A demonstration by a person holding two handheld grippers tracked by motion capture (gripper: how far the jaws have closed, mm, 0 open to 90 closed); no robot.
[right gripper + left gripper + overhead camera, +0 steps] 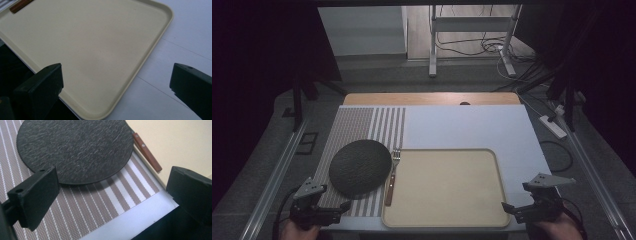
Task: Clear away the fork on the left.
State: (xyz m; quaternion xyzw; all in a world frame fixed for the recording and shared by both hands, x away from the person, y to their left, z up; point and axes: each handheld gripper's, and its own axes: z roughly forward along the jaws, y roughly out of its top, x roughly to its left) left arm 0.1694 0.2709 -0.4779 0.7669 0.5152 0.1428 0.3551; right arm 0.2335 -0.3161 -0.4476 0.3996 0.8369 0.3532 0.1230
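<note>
Both claws are hanging at the near edge of the bench, and both are gaping wide with nothing in them. The left claw (346,206) is pointing at the dark round plate (360,167), which is sitting on the striped placemat (362,125) just left of the tray. The right claw (507,207) is hovering by the near right corner of the beige tray (447,187).

That plate is looking like slate to me: stiff, probably heavy, chippable, and flat enough that I'd pinch the near rim.

Further back, a fork (392,175) with a wooden handle is lying between plate and tray.

Count: one plate, one fork, one tray, one placemat.
</note>
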